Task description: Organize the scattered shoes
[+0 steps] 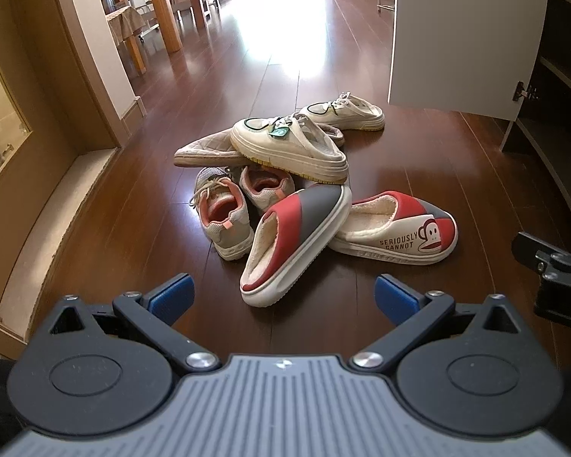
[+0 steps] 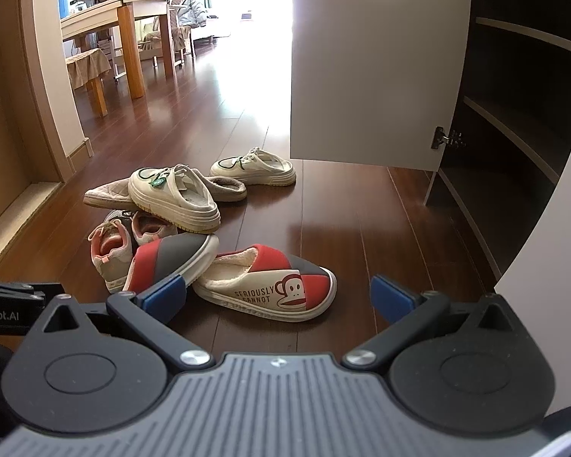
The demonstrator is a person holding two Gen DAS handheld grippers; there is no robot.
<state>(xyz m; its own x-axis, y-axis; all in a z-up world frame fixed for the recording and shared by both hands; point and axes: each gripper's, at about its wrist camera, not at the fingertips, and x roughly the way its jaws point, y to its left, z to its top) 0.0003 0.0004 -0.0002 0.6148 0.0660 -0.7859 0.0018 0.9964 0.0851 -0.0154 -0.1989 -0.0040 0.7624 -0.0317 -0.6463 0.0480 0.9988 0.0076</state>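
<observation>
Shoes (image 1: 285, 190) lie heaped on wooden floor (image 1: 133, 251); both claws gape empty.

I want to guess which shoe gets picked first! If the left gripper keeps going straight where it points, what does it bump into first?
Probably the tipped red-and-grey slipper, lying nearest ahead of the open left gripper; depth is hard to judge.

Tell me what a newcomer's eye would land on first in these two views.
First, the heap of shoes mid-floor on the dark wooden floor: a red and grey slipper tipped on its side against its monkey-print mate, with a white platform sneaker stacked on top behind. To the right, the open white cabinet door shows dark shelves. Both hand-held grippers, left and right, are open near the pile.
</observation>
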